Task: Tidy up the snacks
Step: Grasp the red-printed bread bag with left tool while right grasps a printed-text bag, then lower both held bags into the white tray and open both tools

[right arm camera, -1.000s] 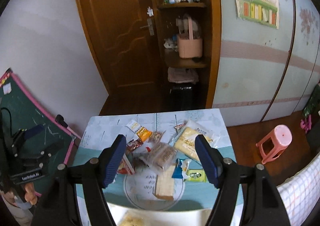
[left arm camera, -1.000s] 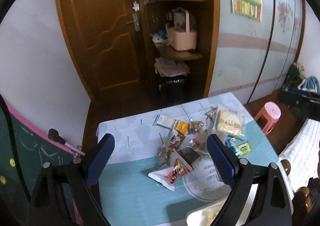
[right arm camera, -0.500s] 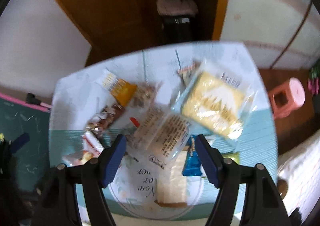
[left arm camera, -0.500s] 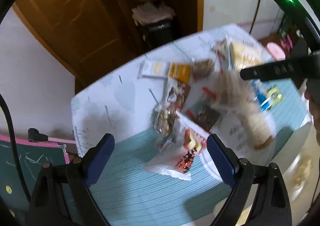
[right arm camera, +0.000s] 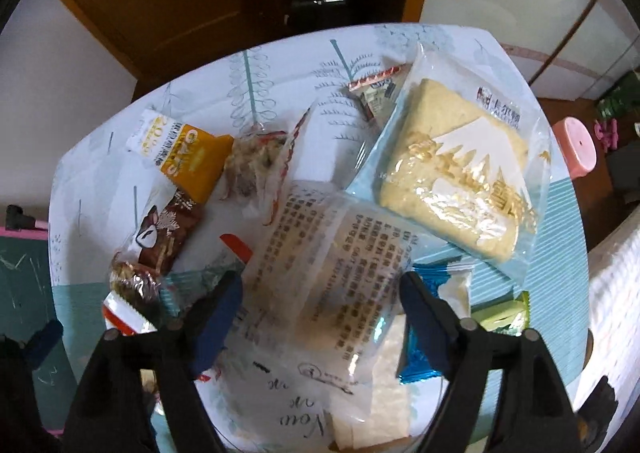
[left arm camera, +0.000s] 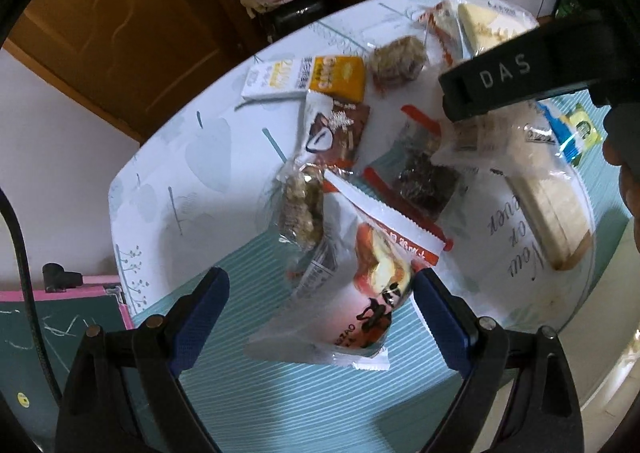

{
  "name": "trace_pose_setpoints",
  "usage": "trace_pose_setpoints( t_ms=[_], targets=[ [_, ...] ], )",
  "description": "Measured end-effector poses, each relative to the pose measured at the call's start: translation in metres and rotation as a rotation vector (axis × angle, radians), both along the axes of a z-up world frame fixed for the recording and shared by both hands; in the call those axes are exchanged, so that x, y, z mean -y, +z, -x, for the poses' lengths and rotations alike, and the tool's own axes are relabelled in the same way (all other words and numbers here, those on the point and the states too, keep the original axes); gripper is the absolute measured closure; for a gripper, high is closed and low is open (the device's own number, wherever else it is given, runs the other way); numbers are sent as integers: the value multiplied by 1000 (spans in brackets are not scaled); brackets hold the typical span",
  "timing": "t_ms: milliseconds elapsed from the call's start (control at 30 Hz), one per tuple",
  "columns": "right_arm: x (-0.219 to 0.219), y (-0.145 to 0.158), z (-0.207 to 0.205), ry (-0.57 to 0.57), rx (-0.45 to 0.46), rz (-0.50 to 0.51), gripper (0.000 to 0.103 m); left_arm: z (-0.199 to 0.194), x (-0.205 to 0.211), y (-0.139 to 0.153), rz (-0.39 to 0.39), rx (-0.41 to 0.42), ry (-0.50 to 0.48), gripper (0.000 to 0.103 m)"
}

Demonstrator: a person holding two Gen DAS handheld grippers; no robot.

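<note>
Several snack packets lie heaped on a small table. My left gripper is open, its blue fingers either side of a white and red packet, just above it. A clear nut bar and a brown chocolate packet lie beyond. My right gripper is open over a clear packet with printed text, above a glass plate. A big yellow cake packet lies to its right. The right gripper's black body shows in the left wrist view.
An orange oats packet and a blue wrapper lie nearby. The table has a teal mat. A pink stool stands right, a chalkboard left, a wooden door and shelves behind.
Both grippers have tilted down and come much closer to the table over the last second. The snacks now fill both views. Both stay open.
</note>
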State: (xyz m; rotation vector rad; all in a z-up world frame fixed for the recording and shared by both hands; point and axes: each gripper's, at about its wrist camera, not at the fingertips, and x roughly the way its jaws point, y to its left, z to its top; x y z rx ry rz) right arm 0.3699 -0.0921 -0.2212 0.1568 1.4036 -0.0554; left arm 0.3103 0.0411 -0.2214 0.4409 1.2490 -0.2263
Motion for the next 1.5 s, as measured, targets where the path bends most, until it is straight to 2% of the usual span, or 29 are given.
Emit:
trace_pose_setpoints(
  t_ms=[133,200,267,300,433,533,733,900,1067,1200,1300,1400,1500],
  targets=[
    [1,-10,-1,-11,-5,-9,14,-1,1,-8,12,-17,25,12],
    [-1,-13,0,-1,7,-11,15,0,2,-11,31,-38,26,24],
    [2,-13,2,1,24,-30,21,-1,2,-14,68,-73,40,54],
    [4,-10,5,6,31,-37,23,-1,2,-14,74,-76,49,60],
    [16,6,23,26,61,-62,34,6,-1,-6,87,-60,98,62],
    [25,19,36,29,95,-105,35,13,-5,12,121,-34,121,63],
    [52,67,69,18,206,-227,36,38,-10,80,237,70,169,63],
    [74,126,119,51,373,-277,36,82,-2,140,359,163,158,63],
    [86,180,200,107,569,-265,36,155,17,192,453,315,124,63],
    [91,201,267,135,675,-253,36,201,27,208,499,391,126,62],
    [97,208,307,150,720,-240,35,231,36,208,493,435,134,62],
    [96,207,337,168,751,-187,35,249,43,196,478,421,147,62],
    [93,196,355,193,751,-124,35,259,51,174,438,371,149,62]
  ],
)
